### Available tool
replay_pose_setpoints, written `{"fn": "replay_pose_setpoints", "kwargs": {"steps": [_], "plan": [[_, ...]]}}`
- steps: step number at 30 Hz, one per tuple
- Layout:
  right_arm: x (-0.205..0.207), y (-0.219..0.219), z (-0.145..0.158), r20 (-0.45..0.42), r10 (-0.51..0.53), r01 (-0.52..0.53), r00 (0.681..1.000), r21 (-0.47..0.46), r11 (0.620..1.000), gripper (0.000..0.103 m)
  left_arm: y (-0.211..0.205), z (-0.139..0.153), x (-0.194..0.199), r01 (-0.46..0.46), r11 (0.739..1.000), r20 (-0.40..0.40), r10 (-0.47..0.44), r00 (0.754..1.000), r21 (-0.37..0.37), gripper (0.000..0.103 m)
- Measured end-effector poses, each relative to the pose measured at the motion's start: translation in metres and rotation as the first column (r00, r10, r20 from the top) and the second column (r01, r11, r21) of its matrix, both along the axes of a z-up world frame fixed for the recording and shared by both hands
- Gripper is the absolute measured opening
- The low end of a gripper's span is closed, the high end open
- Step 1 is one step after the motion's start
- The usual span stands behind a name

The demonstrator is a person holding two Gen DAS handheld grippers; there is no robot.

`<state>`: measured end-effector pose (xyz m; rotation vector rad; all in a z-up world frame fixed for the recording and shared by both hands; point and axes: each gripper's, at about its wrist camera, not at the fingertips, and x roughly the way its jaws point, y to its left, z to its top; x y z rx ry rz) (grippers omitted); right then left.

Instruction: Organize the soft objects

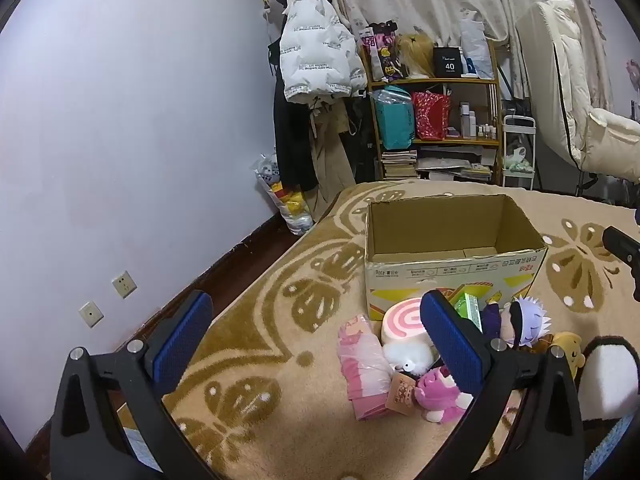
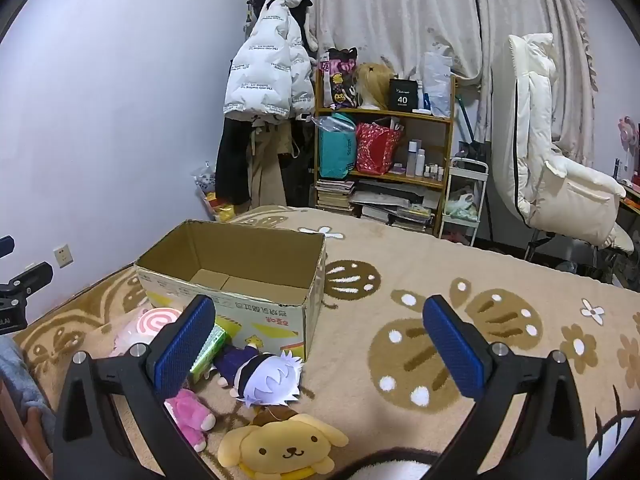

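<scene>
I hold my left fingers [image 1: 316, 336] wide apart and my right fingers [image 2: 320, 340] wide apart too, with nothing between them. The soft toys lie in a small pile on the fluffy beige bed cover [image 2: 460, 280], just in front of the open cardboard box [image 2: 236, 276], which looks empty. I think they are all light and will squash easily. The doll with pale spiky hair [image 2: 268, 380] has a big round head, so I would take it by the body or head. The yellow dog toy [image 2: 284, 448] is plump and smooth, and the pink plush [image 1: 438, 396] is fuzzy. The round pink swirl cushion [image 1: 402, 320] is wider; I would pinch its edge.
</scene>
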<state>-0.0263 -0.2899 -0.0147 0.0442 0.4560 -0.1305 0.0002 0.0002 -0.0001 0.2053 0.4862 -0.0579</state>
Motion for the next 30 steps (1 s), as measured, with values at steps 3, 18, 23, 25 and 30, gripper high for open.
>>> {"fn": "replay_pose_setpoints", "kwargs": {"steps": [3, 18, 23, 25, 30], "plan": [[0.0002, -0.0001, -0.0001, -0.004, 0.0, 0.0, 1.0, 0.002, 1.0, 0.103, -0.0011, -0.0002, 0.0, 0.002, 1.0, 0.0, -0.002, 1.0, 0.008, 0.103], [0.0001, -0.0002, -0.0006, -0.002, 0.0, 0.0, 1.0, -0.002, 1.0, 0.103, -0.0033, -0.0029, 0.0021, 0.009, 1.0, -0.015, -0.009, 1.0, 0.0, 0.103], [0.0003, 0.0002, -0.0005, 0.0, -0.002, 0.002, 1.0, -0.003, 1.0, 0.103, -0.0037, -0.0056, 0.0018, 0.013, 1.0, -0.014, -0.013, 1.0, 0.003, 0.103], [0.0005, 0.0002, -0.0006, 0.001, -0.004, 0.004, 1.0, 0.0, 1.0, 0.103, -0.0024, -0.0031, -0.0014, 0.016, 1.0, -0.008, -0.016, 1.0, 0.012, 0.103], [-0.0001, -0.001, -0.0011, 0.0, -0.009, 0.009, 1.0, 0.007, 1.0, 0.103, -0.0029, -0.0019, -0.0036, 0.021, 1.0, 0.001, -0.021, 1.0, 0.017, 0.103]]}}
